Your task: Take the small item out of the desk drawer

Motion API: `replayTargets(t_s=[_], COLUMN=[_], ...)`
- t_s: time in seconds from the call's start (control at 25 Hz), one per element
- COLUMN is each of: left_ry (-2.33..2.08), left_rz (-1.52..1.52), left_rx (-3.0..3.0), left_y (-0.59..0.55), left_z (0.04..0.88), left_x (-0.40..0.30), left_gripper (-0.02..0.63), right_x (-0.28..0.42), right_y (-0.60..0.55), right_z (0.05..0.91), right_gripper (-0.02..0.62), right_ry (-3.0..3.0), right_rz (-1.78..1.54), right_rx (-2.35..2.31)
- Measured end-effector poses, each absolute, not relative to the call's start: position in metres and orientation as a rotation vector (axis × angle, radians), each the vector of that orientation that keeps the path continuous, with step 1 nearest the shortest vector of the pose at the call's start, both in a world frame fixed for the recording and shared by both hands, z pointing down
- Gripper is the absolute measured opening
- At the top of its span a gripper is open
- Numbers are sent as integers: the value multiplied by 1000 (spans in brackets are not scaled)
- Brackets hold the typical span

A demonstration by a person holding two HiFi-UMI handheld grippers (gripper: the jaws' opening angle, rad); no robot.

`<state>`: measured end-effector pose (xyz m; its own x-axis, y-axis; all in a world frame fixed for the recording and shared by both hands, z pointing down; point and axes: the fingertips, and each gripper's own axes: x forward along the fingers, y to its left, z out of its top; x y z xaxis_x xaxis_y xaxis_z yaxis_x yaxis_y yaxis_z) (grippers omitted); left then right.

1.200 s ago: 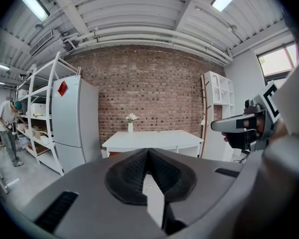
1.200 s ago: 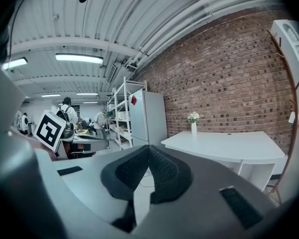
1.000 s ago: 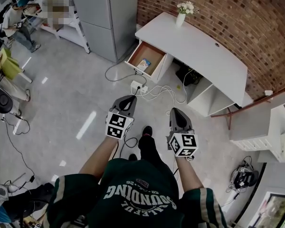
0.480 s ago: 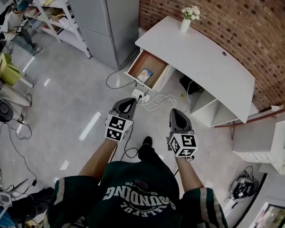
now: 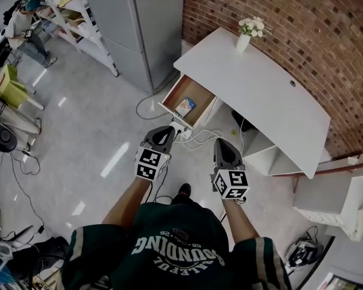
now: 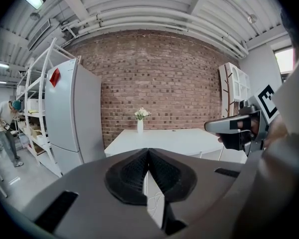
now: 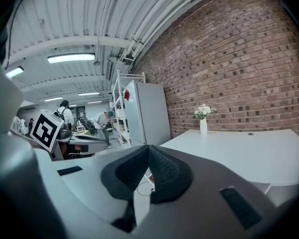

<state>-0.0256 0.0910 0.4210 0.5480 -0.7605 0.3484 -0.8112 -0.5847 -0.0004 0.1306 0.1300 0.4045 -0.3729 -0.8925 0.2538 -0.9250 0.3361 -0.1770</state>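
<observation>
Jaws sit pressed together, empty, on left gripper (image 5: 165,132) and right gripper (image 5: 222,148). Small item (image 5: 184,107) lies in the open drawer (image 5: 192,90) of the bench (image 5: 260,89), at twelve o'clock and well apart from both.

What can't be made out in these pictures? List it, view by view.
1. Small item in the open drawer: in the head view it is too small to identify. It shows only as a flat, light, bluish thing.
2. Drawer's inside: in both gripper views it is covered by the bodies of the shut left gripper and right gripper.
3. Drawer's rear: in the head view it is hidden under the desk top.
</observation>
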Motion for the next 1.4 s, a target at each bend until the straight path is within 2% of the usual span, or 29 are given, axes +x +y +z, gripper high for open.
replayTargets(t_s=[0.8,1.08,1.4], left_ry=[-1433,-1358,-1199], left_rz=[494,480,485], left_rx=[2593,2630,2706], left_y=[18,-31,-107], left_z=[410,415,430], left_x=[-40,-48,-72], left_gripper=[17,17,17], right_x=[114,111,71], right_y=[57,16,-45], right_z=[410,415,421], right_gripper=[24,25,25], right_ry=[-2522,-2428,-2327], right_rz=[465,444,467], right_rx=[1616,1719,1817])
